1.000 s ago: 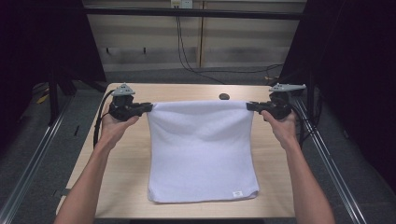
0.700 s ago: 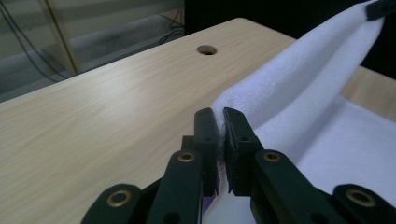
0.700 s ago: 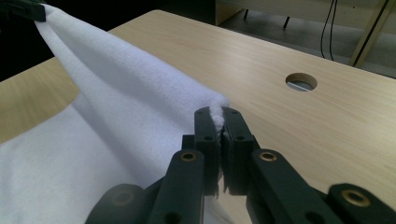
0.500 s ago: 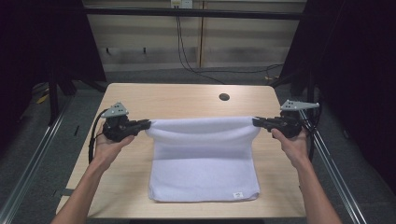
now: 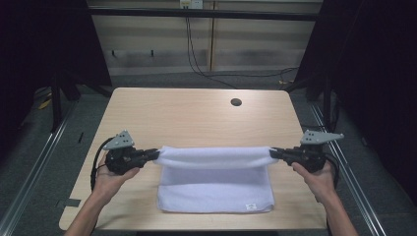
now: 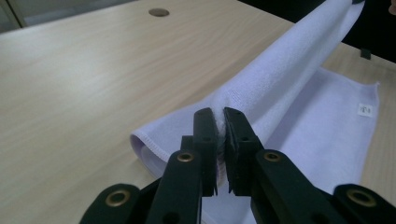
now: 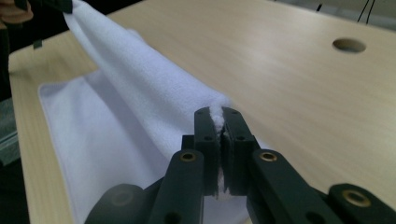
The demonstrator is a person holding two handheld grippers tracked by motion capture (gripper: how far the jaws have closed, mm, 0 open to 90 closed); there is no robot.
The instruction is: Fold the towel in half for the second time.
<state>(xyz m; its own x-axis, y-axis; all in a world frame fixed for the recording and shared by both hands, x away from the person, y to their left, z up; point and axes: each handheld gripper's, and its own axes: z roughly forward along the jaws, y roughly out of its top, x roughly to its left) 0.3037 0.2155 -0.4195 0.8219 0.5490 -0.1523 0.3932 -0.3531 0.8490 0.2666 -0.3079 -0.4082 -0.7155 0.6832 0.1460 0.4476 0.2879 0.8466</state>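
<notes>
Left claw (image 5: 153, 155) and right claw (image 5: 274, 154), each clamped on a towel (image 5: 216, 189) corner, edge taut between them; uneven pulling would probably skew the fold.

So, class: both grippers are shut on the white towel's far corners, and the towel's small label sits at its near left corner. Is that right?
Not quite. In the high view the label sits at the near right corner of the towel. The left gripper and right gripper are indeed shut on it.
</notes>
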